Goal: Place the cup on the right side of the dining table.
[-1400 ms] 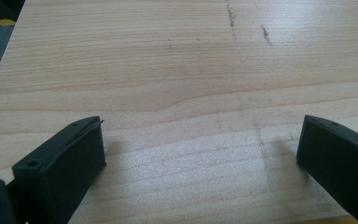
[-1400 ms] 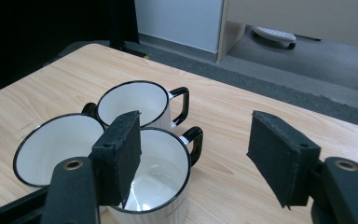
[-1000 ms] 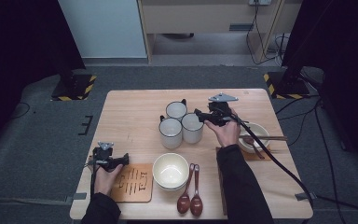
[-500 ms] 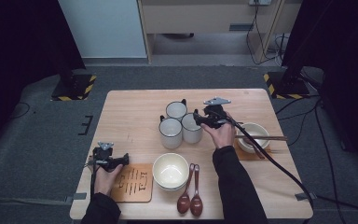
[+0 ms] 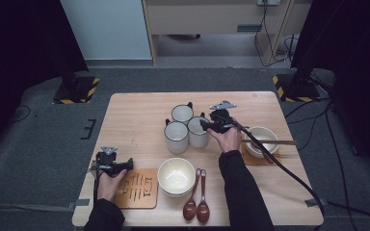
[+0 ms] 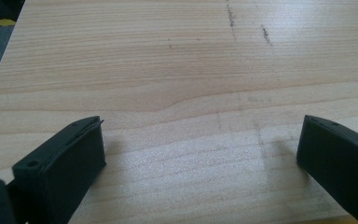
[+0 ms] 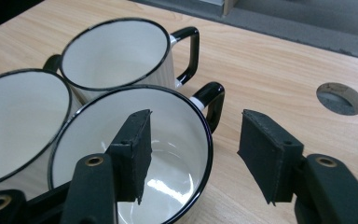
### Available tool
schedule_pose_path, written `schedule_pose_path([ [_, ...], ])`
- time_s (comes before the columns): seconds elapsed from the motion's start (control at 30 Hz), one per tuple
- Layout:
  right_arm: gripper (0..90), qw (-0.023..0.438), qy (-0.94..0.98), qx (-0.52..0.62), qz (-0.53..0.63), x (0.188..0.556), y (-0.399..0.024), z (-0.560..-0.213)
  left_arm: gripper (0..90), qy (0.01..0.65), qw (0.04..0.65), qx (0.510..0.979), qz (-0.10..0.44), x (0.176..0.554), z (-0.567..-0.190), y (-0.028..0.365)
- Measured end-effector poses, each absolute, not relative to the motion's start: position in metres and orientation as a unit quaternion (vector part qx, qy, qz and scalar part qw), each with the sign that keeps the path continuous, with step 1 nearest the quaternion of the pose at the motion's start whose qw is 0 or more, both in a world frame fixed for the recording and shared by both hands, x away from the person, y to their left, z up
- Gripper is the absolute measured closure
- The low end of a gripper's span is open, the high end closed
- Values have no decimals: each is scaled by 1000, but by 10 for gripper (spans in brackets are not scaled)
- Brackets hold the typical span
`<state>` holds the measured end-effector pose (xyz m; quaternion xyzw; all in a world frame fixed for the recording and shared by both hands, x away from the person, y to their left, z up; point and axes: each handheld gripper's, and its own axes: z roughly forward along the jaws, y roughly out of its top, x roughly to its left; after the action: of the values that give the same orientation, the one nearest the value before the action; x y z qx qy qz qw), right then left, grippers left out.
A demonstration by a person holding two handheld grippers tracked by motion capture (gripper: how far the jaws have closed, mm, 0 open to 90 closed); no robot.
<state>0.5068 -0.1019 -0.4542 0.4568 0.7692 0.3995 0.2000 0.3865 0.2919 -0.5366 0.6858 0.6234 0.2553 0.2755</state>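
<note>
So the right tool (image 5: 206, 126) is sitting right over the nearest white enamel mug with the black rim (image 7: 135, 154), straddling its wall: one jaw hangs inside the mug, the other outside, next to its black handle (image 7: 212, 105). The jaws have just been closing in, but the pads aren't pressing on the rim yet, so it isn't gripping anything. Gap's still clear on both sides in the right gripper view.

Two more white enamel mugs (image 5: 176, 136) are packed tight against that one, on the far side of the tool from the hand, all three bunched in the middle of the light wooden desk (image 5: 135, 115).

Behind the right tool, past the wrist, there's a small pale bowl with chopsticks across it (image 5: 262, 139) on a coaster.

The left tool (image 5: 127, 165) is parked near the front left of the desk with its jaws spread wide, just bare wood between them. Right beside it is a brown wooden trivet (image 5: 137, 188), then a cream bowl (image 5: 176, 175) and two dark red spoons (image 5: 196, 207) further along.
</note>
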Motion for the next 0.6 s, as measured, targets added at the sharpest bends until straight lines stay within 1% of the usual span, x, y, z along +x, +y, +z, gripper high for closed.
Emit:
schedule_pose_path([
  [0.6, 525, 174, 772, 479, 378, 513, -100, -468, 0, 623, 276, 686, 255, 386, -537, 292],
])
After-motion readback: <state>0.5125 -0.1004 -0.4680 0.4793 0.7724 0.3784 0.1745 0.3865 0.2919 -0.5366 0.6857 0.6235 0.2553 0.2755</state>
